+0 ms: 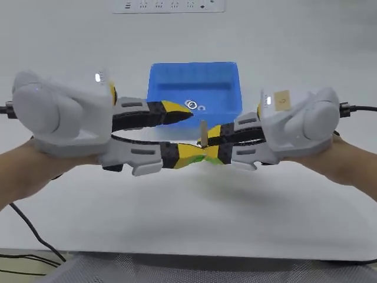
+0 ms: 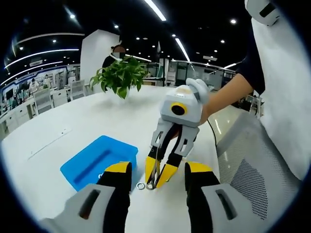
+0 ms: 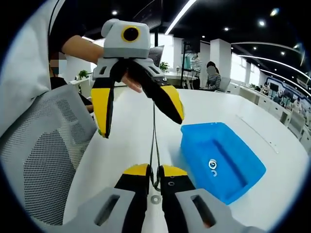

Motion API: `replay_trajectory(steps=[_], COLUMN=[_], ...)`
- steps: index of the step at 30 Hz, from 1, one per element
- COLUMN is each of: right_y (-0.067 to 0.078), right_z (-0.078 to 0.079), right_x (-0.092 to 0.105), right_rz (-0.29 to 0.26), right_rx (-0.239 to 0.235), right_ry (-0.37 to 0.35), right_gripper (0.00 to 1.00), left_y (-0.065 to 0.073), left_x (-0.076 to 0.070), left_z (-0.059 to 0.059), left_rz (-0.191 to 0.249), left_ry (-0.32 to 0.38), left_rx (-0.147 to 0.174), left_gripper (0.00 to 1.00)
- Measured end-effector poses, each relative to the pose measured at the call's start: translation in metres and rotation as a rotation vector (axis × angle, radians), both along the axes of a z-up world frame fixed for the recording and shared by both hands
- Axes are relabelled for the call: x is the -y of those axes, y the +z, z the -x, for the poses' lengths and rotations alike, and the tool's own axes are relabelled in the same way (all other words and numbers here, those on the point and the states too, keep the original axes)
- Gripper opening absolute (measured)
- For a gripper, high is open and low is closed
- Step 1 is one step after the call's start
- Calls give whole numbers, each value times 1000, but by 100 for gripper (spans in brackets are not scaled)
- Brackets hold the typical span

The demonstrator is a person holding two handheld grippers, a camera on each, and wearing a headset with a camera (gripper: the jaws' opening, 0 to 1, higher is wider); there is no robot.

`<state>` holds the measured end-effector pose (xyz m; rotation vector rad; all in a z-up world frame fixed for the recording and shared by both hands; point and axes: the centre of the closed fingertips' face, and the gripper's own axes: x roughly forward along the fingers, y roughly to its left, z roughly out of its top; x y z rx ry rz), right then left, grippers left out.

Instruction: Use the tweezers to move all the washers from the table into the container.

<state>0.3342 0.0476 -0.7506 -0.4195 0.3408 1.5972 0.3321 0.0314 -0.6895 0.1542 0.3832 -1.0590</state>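
Gaping wide, the left tool (image 1: 189, 133) grasps nothing. The right tool (image 3: 155, 171) is clenched on thin metal tweezers (image 3: 154, 136), near one silver ring-shaped metal washer (image 3: 155, 199) on the white bench (image 3: 126, 143) — two more washers (image 3: 212, 163) lie inside the blue rectangular plastic container (image 3: 238, 170).

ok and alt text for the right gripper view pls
The fingers of the right gripper are shut on thin tweezers above a white table, with a washer lying on it between them. A blue container at right holds washers; the left gripper faces in from the top, fingers open.
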Motion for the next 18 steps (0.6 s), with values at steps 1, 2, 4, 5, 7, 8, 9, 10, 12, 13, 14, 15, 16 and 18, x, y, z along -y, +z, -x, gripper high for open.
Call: replay_trajectory(steps=[1,2,4,5,7,8,9,10,12,13,14,15,16,18], right_y=[3,5,13,16,28,33,37,44,55,60,66,68,73,80], right_z=[0,0,0,0,-1,-2,-3,-4,-6,-7,-9,-9,-11,-14], right_x=[-1,-2,-5,-6,-10,-11,-12,-14,-17,-18,-20,-20,-21,-23], right_rz=[-4,-10,-21,-22,-38,-43,-48,-58,-74,-80,-88,-90,-95,-104], right_rx=[1,0,6,12,22,27,32,40,53,60,71,74,79,88], right_ry=[3,5,15,21,31,33,36,40,48,50,54,54,56,56], right_gripper=[9,9,9,9,9,9,9,9,9,9,9,9,9,9], left_y=[2,4,9,10,12,15,17,23,28,29,31,33,35,44], left_x=[-2,-5,-8,-10,-13,-15,-17,-20,-26,-28,-30,-32,-34,-39], left_z=[0,0,1,2,4,5,4,4,3,3,2,2,0,-6], left_rz=[9,25,60,66,69,82,95,123,143,144,147,150,159,231], left_ry=[17,37,69,78,87,98,107,127,152,158,163,171,183,228], left_rx=[-3,-9,-20,-19,-15,-10,-3,7,10,16,22,28,35,45], left_gripper=[53,56,61,65,71,74,77,79,83,85,87,90,92,94])
